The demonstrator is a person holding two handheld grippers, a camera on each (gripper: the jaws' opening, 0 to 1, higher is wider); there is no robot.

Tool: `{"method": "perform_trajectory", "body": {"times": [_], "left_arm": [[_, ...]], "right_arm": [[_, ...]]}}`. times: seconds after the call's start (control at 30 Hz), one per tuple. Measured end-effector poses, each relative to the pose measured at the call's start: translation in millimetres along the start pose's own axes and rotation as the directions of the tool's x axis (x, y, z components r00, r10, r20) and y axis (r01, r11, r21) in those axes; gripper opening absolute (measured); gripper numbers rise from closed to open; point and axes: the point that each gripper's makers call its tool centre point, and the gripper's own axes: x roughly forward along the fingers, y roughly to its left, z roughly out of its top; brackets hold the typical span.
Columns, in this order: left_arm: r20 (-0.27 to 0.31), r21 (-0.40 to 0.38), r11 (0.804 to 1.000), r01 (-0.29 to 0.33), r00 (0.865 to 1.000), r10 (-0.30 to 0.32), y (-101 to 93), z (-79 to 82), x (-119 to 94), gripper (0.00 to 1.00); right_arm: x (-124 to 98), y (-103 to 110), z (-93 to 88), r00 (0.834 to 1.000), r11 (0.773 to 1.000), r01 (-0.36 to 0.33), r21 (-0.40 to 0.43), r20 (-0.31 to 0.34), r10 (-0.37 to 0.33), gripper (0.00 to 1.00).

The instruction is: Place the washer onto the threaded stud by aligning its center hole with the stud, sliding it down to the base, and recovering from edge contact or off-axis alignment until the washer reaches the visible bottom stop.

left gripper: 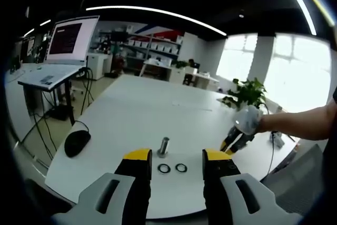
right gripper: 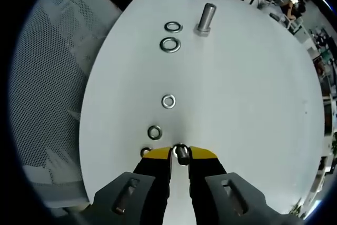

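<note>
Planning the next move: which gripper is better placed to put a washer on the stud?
Probably right: the right gripper pinches a small metal piece, likely a washer, and faces the stud. The left gripper is open and empty.

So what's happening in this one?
A person holds two grippers over a white table. The right gripper is nearly shut on a small metal piece, seemingly a washer. The stud stands upright and bare further off, with four washers lying flat between: two near it, two closer in. The left gripper hangs open, holding nothing.
</note>
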Motion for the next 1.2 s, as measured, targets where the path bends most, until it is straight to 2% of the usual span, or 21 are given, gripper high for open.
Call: {"method": "perform_trajectory", "body": {"times": [0.57,0.8,0.97,1.13,1.2], "left_arm": [[0.009,-0.009,1.0,0.0,1.0,0.0,-2.0,2.0,-2.0,0.36],[0.008,-0.008,1.0,-0.001,1.0,0.001,-2.2,2.2,-2.1,0.36],[0.007,-0.006,1.0,0.0,1.0,0.0,-2.4,2.2,-2.1,0.36],[0.01,-0.006,1.0,0.0,1.0,0.0,-0.6,2.1,-1.8,0.36],[0.011,-0.006,1.0,0.001,1.0,-0.001,0.2,1.9,-1.6,0.36]], "right_arm": [[5.1,3.0,-5.8,1.0,1.0,-0.006,0.027,0.002,0.006,0.14],[-2.2,-0.3,-2.6,0.998,0.989,0.024,0.144,0.046,-0.031,0.26],[-17.3,0.9,2.1,0.994,0.981,0.049,0.187,0.089,-0.066,0.28],[-40.7,-1.8,7.8,0.976,0.952,0.089,0.293,0.163,-0.142,0.3],[-49.3,-2.0,8.4,0.97,0.946,0.096,0.311,0.186,-0.159,0.3]]}}
